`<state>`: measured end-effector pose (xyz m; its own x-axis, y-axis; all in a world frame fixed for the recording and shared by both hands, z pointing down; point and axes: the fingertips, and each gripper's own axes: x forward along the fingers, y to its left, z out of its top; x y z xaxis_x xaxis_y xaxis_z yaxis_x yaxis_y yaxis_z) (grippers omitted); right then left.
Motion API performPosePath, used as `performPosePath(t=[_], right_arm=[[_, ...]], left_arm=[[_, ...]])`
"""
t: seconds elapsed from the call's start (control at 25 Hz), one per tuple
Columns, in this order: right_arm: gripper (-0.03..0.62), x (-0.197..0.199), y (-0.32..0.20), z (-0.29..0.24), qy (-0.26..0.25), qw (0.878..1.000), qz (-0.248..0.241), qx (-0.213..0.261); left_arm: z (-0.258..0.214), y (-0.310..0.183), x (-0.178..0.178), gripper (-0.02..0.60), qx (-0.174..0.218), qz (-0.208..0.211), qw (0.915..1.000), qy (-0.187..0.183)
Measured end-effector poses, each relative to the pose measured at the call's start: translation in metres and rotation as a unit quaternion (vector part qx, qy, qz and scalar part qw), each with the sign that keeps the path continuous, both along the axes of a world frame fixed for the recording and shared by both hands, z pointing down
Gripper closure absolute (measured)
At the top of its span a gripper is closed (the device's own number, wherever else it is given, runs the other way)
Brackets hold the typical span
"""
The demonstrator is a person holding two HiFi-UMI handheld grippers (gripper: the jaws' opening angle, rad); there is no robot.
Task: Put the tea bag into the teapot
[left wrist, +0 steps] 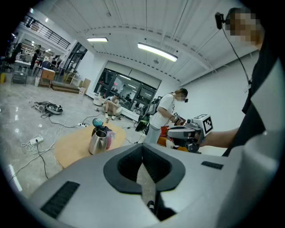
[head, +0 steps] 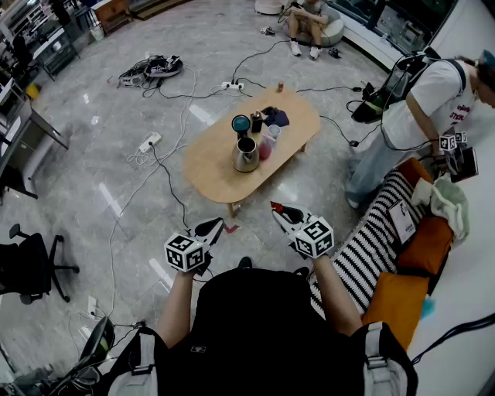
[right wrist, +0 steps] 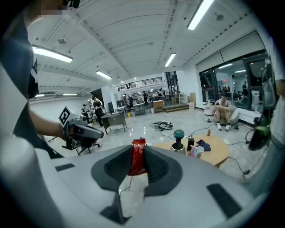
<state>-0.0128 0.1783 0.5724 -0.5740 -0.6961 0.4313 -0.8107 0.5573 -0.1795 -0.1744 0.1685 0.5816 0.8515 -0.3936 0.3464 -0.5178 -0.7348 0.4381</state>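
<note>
The right gripper view alone shows the whole red-tagged, white-pouched paper tea bag (right wrist: 137,158); it stands upright between the pads of the right hand-held gripper (head: 277,207), which is clamped on the red part; the white pouch and its thin string hang below, nearer the camera. The head view gives only a red tip at that gripper's nose. The left gripper view shows the left hand-held gripper (left wrist: 142,151) with its jaws together and nothing between them; the right one appears off to its right, well apart.

The shiny steel teapot (head: 246,155) stands with its top open on the oval pale wooden surface (head: 209,166), far ahead of both grippers and well apart from the tea bag; just beside it are a teal round-topped thing (head: 240,123) and a pink cup (head: 265,147).

Counted: two hand-held grippers, one tea bag, one teapot, one surface. A standing person in a white shirt (head: 421,108) is right of the surface; a seated person (head: 309,19) is far beyond it.
</note>
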Motion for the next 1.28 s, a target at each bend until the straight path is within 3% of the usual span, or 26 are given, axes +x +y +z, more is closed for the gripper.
performPosePath(t=[0.52,0.88,1.28], right_arm=[[0.515,0.026,0.004,0.004,-0.019,1.000,-0.001,-0.006],[0.514,0.058,0.003,0.010,-0.025,0.999,-0.045,-0.016],[0.514,0.123,0.017,0.021,-0.034,0.995,-0.084,-0.041]], left_arm=[[-0.010,-0.002,0.033,0.571,0.010,0.007,0.9999,-0.006],[-0.011,0.006,0.065,0.570,0.004,-0.034,0.9992,-0.022],[-0.013,0.022,0.122,0.571,0.004,-0.086,0.9961,-0.020]])
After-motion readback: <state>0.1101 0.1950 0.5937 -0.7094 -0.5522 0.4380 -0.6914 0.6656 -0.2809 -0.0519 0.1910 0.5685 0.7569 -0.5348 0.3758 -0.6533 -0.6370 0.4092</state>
